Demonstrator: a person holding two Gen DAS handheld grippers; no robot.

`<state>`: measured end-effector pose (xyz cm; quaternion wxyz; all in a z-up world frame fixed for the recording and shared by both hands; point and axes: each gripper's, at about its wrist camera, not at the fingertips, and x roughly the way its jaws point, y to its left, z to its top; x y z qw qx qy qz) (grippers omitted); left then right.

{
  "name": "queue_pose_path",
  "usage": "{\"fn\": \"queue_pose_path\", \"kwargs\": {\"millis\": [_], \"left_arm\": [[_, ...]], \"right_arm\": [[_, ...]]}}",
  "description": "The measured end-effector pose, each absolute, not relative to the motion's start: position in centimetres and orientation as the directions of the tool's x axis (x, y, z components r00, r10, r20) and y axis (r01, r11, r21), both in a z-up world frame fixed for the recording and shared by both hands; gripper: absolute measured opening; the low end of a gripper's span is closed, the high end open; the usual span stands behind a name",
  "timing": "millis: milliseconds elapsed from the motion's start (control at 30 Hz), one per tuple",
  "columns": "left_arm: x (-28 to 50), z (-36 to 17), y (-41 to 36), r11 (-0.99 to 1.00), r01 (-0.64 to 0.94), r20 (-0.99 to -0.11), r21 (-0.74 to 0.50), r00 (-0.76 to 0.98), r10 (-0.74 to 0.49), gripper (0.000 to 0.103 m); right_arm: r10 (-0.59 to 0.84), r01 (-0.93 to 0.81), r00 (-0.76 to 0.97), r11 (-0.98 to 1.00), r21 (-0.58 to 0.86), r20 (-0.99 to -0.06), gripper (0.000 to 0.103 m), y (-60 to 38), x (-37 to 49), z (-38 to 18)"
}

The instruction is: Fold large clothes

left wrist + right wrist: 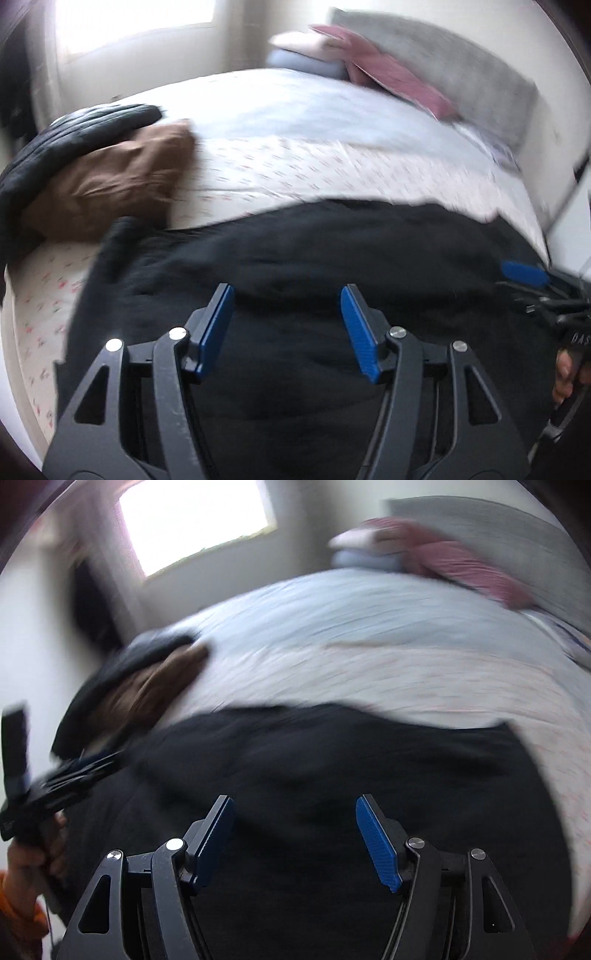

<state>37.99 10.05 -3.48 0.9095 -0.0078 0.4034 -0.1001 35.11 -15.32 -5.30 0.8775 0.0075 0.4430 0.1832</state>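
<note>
A large black garment point(295, 251) lies spread over the near end of the bed; it also fills the lower half of the right wrist view point(314, 760). My left gripper point(287, 295) is open and empty, held above the black cloth. My right gripper point(295, 806) is open and empty too, above the same garment. The right gripper shows at the right edge of the left wrist view point(524, 273). The left gripper shows blurred at the left edge of the right wrist view point(66, 771).
The bed point(332, 166) has a white patterned sheet and a pale blue cover. A brown garment point(118, 177) and a black jacket point(74, 133) lie piled at its left side. Pillows point(388, 74) and a grey headboard point(461, 74) are at the far end. A window point(195, 520) is behind.
</note>
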Motion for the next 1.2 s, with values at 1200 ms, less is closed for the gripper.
{"fn": "queue_pose_path", "kwargs": {"millis": [1200], "left_arm": [[37.4, -3.6, 23.2, 0.958, -0.211, -0.814, -0.194, 0.580, -0.037, 0.082]], "right_arm": [[0.059, 0.209, 0.630, 0.947, 0.242, -0.774, 0.073, -38.2, 34.8, -4.0]]}}
